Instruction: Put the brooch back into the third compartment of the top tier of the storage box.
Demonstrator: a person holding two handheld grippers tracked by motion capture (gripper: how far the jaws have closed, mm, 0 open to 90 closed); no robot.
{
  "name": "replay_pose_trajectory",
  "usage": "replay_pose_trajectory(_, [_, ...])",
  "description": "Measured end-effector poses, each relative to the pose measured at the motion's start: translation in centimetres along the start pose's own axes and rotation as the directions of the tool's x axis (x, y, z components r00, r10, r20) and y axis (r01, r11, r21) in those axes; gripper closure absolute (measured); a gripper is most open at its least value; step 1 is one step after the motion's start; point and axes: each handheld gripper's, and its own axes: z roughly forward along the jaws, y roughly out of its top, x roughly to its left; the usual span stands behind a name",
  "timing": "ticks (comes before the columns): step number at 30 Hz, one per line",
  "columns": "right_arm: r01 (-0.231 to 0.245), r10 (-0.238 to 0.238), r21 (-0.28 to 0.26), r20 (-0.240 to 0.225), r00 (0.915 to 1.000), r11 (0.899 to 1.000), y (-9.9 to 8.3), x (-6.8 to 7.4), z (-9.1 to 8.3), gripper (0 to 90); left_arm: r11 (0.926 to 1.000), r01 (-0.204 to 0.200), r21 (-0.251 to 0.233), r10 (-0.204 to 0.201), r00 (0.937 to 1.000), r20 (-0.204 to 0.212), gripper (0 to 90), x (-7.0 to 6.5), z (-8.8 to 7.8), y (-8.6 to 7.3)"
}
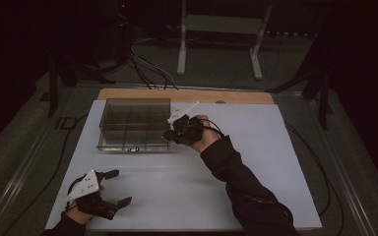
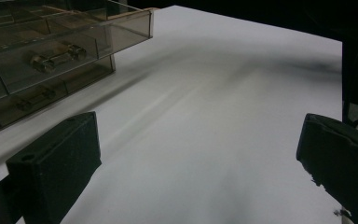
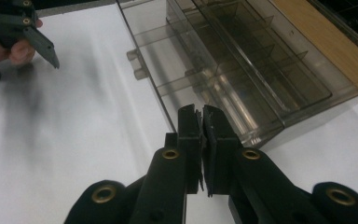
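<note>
A smoky clear plastic box of small drawers [image 1: 135, 123] stands at the back left of the white board [image 1: 187, 187]. My right gripper [image 1: 169, 135] is at the box's front right corner. In the right gripper view its jaws [image 3: 201, 119] are pressed together with nothing between them, their tips just in front of the box [image 3: 242, 70]. Whether they touch it I cannot tell. My left gripper [image 1: 119, 188] rests near the board's front left corner, open. In the left gripper view its gripper [image 2: 200, 158] stands wide and empty, with the drawer fronts and handles [image 2: 51, 58] at upper left.
A wooden strip [image 1: 187, 95] runs along the board's back edge. Cables and a white stand [image 1: 221, 29] lie on the dark floor beyond the table. The left hand and its gripper [image 3: 23, 28] appear at the top left of the right gripper view.
</note>
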Motion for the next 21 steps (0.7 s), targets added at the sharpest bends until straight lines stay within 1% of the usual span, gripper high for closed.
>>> replay_pose_trajectory(9, [-0.001,0.001,-0.002,-0.009,1.0000,1.000,1.4,-0.3,0.9,87.0,1.0000,0.001,-0.001,-0.001,1.0000,0.002,0.6,0.0,0.0,0.0])
replay_pose_trajectory(11, [-0.008,0.008,-0.002,-0.014,0.9999,1.000,1.6,-0.4,1.2,87.0,1.0000,-0.001,-0.001,0.001,1.0000,0.004,0.6,0.0,0.0,0.0])
replay_pose_trajectory(14, [-0.006,0.006,0.005,-0.015,0.9999,1.000,1.9,-0.5,1.6,87.0,1.0000,0.003,-0.003,-0.003,1.0000,0.002,0.6,0.0,0.0,0.0])
replay_pose_trajectory(21, [-0.025,0.025,0.013,-0.027,0.9993,1.000,2.7,-0.9,2.7,87.0,1.0000,0.001,0.000,-0.001,1.0000,0.004,0.6,-0.1,0.0,0.0])
